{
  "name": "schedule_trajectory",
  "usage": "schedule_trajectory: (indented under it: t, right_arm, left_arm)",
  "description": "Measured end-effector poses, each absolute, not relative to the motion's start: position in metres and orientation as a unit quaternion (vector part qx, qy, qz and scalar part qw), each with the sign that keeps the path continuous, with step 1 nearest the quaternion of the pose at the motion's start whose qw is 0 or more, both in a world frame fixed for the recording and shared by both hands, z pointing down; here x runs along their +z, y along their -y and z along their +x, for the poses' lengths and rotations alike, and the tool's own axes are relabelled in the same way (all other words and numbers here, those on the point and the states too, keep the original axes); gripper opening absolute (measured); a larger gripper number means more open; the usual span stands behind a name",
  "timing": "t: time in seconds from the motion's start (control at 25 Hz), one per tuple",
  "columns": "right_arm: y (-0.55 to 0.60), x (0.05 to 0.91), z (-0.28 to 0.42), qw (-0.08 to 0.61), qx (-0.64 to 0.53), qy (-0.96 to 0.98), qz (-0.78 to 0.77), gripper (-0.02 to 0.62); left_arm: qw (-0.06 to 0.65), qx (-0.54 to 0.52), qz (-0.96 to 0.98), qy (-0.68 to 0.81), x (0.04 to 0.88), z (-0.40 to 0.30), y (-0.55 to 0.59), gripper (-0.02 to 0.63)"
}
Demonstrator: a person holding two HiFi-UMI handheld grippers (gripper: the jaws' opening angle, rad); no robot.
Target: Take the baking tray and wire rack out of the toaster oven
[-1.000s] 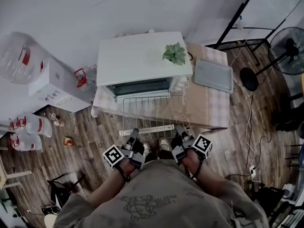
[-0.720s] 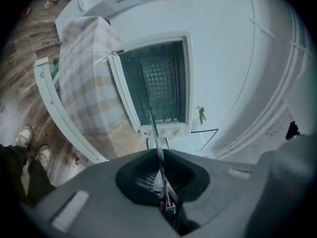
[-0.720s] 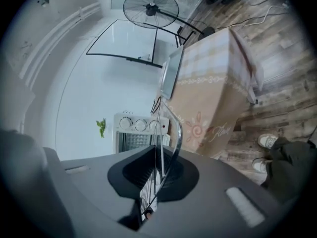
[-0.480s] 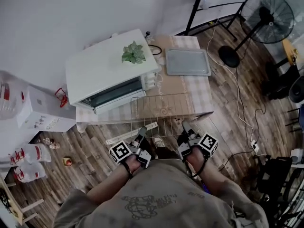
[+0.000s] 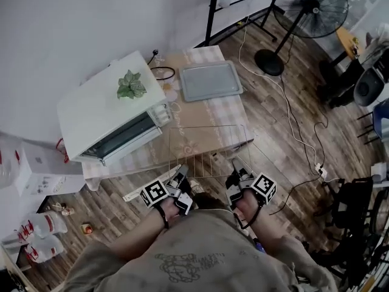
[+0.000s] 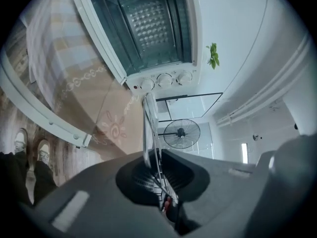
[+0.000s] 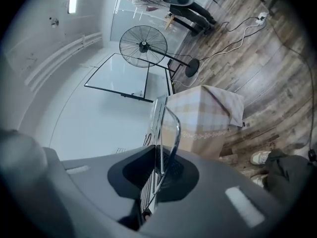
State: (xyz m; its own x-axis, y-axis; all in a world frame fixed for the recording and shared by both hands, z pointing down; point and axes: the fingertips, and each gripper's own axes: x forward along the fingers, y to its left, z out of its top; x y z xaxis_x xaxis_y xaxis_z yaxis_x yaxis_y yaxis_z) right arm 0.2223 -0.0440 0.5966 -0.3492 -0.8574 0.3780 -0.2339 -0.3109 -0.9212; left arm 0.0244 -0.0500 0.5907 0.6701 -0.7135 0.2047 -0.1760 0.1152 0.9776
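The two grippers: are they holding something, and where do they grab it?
Both hold the wire rack by its near edge: the left gripper clamps it toward the left corner, the right gripper toward the right corner.

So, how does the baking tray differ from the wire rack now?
The flat grey baking tray is a solid sheet; the thin-wired metal rack is an open grid. The tray lies on the checked tablecloth; the rack is held by the left claw and right claw. Both are rectangular and outside the white toaster oven.
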Motion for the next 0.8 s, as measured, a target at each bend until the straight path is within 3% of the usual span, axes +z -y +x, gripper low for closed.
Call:
schedule_trajectory:
  t: [0.8]
  right_arm:
    - [0.144,0.659,0.279,0.206,-0.641,-0.491,-0.553,0.032]
  left_arm:
    - [0.686,-0.156,0.586,0.402,0.640,0.074,0.145,0.015]
